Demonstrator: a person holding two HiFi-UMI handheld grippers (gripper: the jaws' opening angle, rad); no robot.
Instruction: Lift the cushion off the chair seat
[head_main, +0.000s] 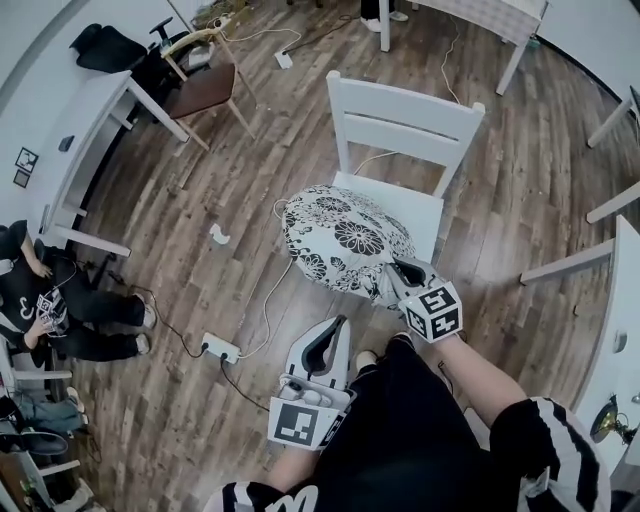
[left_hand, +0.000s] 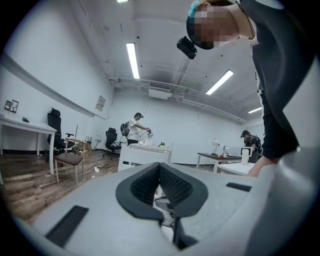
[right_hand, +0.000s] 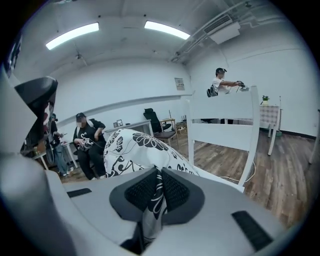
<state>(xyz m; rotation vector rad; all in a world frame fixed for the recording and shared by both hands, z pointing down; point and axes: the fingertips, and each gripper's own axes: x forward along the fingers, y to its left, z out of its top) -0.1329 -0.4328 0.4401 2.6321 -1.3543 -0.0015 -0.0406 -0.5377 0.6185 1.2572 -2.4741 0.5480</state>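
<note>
Left gripper (head_main: 337, 323) nearest, by person's knee: jaws clenched together, nothing between. Right gripper (head_main: 396, 263) just ahead: jaws grasping near edge of cushion (head_main: 340, 238), fabric fold pinched between pads. Floral cushion tilted over front-left of white chair (head_main: 405, 125) seat; contact with seat unclear. Power strip (head_main: 220, 347) on wood floor at left. Brown-seated chair (head_main: 205, 90) far beyond.

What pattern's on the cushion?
Black floral print on the white fabric cushion; head view shows it best.
</note>
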